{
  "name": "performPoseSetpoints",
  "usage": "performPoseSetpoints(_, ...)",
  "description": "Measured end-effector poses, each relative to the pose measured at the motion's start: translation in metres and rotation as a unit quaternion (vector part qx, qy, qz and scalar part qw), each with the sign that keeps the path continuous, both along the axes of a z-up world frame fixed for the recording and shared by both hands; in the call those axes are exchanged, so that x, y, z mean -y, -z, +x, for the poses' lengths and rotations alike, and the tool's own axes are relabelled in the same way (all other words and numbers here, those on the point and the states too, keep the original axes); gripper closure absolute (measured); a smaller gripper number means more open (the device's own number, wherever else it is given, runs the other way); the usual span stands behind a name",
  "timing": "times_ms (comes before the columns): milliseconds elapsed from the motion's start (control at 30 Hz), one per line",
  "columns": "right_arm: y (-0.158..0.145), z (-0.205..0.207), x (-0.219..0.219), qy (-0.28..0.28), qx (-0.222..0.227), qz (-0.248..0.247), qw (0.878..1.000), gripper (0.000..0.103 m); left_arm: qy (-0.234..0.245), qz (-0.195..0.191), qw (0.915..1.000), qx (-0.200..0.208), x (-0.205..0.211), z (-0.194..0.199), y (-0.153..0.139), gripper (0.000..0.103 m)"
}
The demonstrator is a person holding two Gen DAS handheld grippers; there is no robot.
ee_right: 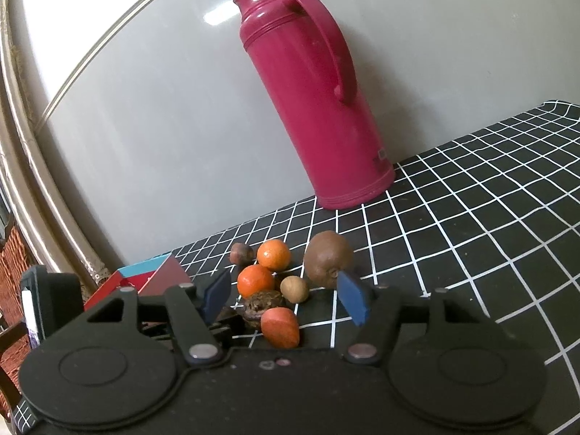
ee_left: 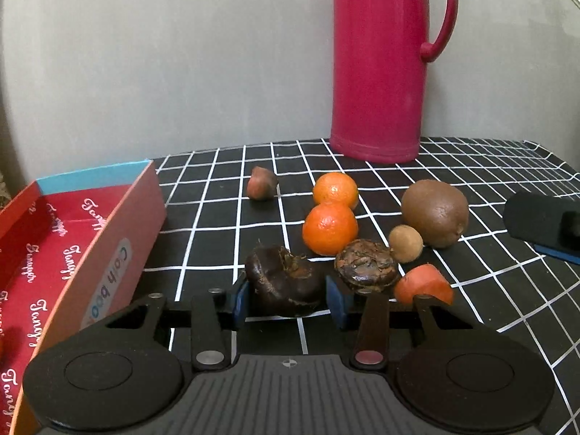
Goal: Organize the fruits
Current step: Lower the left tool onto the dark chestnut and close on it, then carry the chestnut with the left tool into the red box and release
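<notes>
Left claw (ee_left: pixel 288 299) is clamping the dark chestnut (ee_left: pixel 284 281) btwn its blue pads, w/ chestnut sitting on table (ee_left: pixel 217 239); right claw (ee_right: pixel 286 299) is hanging released over fruit pile.

I count two mandarins, near (ee_left: pixel 330 229) and far (ee_left: pixel 335 189). Two dark water chestnuts (ee_left: pixel 286 282) (ee_left: pixel 367 265). One kiwi (ee_left: pixel 434 213), one small tan longan (ee_left: pixel 406 243), one orange-red cut piece (ee_left: pixel 423 283), one reddish-brown nut-like fruit (ee_left: pixel 261 182). One magenta thermos (ee_left: pixel 380 65). One red box (ee_left: pixel 72 239).
</notes>
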State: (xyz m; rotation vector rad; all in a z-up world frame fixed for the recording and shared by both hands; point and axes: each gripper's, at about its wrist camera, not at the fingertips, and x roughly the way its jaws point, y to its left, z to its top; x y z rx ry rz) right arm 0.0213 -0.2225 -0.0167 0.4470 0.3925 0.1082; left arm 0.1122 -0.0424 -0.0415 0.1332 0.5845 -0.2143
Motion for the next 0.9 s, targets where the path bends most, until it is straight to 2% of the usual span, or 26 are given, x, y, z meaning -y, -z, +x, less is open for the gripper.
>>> performPoseSetpoints(100, 0.0, 0.002, -0.001, -0.001, 0.0, -0.003, 1.0, 0.038, -0.002, 0.001, 0.9999, 0.015, -0.002, -0.008, -0.005, 0.059)
performPoseSetpoints(267, 0.0, 0.001, -0.001, 0.004, 0.0, -0.007, 1.0, 0.038, -0.018, -0.005, 0.9979, 0.062, -0.012, -0.024, -0.026, 0.059)
performPoseSetpoints(367, 0.0, 0.001, -0.004, 0.004, 0.0, -0.011, 1.0, 0.038, -0.041, -0.019, 0.9958, 0.08, -0.031, -0.028, -0.04, 0.059)
performPoseSetpoints(533, 0.0, 0.004, -0.012, 0.001, -0.003, -0.021, 1.0, 0.037, -0.1, -0.014, 0.9897, 0.102, -0.073, -0.03, -0.053, 0.059)
performPoseSetpoints(733, 0.0, 0.011, -0.029, -0.011, -0.008, -0.035, 0.999, 0.037, -0.169, -0.024, 0.984, 0.051, -0.123, -0.011, -0.044, 0.059)
performPoseSetpoints(900, 0.002, 0.019, -0.04, -0.018, -0.018, -0.039, 0.999, 0.037, -0.183, -0.045, 0.9821, -0.012, -0.145, 0.003, -0.026, 0.059)
